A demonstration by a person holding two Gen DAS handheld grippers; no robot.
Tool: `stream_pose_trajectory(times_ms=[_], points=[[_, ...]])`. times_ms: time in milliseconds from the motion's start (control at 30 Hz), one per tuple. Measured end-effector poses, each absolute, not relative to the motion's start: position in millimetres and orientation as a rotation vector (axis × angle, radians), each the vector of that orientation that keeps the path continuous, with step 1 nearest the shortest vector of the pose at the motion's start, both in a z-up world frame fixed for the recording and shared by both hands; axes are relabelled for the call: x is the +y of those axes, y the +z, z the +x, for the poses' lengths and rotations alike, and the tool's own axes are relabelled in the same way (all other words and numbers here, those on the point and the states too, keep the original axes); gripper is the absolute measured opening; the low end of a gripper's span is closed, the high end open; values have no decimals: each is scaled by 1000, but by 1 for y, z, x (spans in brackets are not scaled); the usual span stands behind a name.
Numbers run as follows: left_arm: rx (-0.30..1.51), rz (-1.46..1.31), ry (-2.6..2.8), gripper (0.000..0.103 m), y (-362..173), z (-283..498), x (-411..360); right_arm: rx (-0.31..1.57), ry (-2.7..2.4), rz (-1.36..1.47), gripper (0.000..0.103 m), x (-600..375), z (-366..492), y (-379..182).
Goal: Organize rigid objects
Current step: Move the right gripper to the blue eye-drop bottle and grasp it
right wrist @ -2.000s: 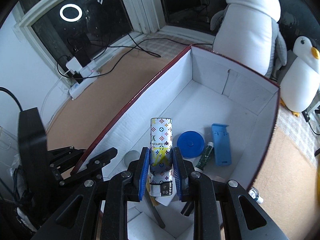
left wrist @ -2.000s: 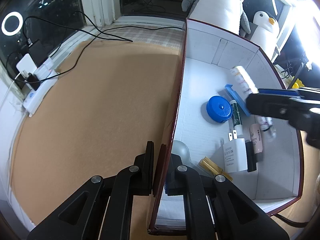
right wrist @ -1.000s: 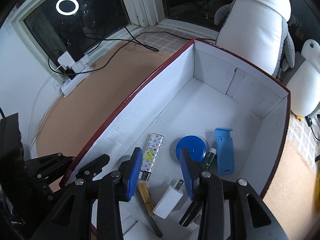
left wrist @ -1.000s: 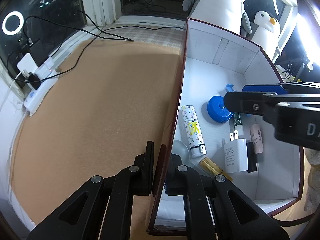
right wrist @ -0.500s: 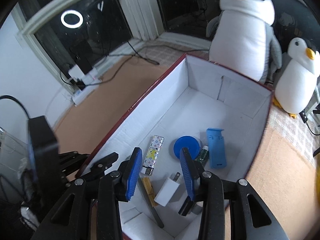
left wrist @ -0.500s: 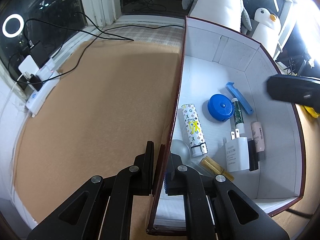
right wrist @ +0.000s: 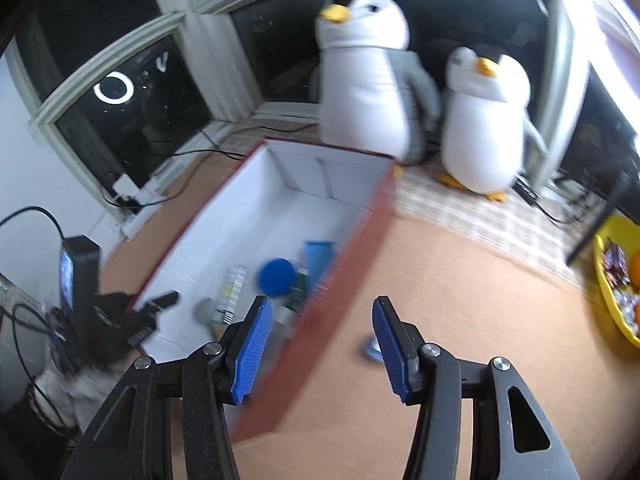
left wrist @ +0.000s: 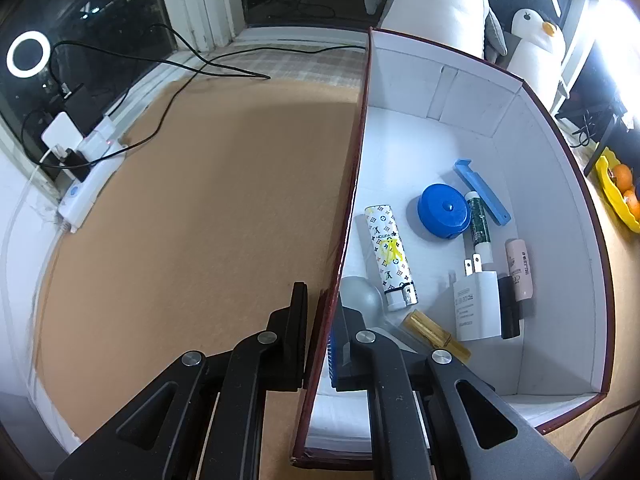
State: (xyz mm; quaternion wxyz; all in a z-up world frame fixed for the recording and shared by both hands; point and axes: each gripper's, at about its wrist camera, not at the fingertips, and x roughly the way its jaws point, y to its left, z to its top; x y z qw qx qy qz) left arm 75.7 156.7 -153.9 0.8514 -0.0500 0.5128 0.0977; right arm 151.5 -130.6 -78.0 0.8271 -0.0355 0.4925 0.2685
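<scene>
The left hand-held gripper (left wrist: 320,334) clamps the red box's wall (left wrist: 352,208); inside lie a patterned lighter (left wrist: 390,258), blue disc (left wrist: 443,211) and white plug (left wrist: 477,306). The right hand-held gripper (right wrist: 320,350), jaws just widening, hangs empty over the tan worktop (right wrist: 460,280).

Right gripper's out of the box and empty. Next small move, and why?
Probably lower the right gripper onto the small blurred object on the mat beside the box. Its jaws have just been opening with nothing between them, and the left gripper holds the box wall.
</scene>
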Motion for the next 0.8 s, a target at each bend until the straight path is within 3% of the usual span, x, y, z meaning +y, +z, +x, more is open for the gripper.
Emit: stream_pose_trajectory(times_ms=[433, 800], points=[[1100, -80, 236, 10, -152, 77, 151, 1150, 531, -242, 50, -162, 158, -146], [1111, -69, 254, 18, -150, 77, 147, 1184, 594, -364, 50, -136, 165, -183]])
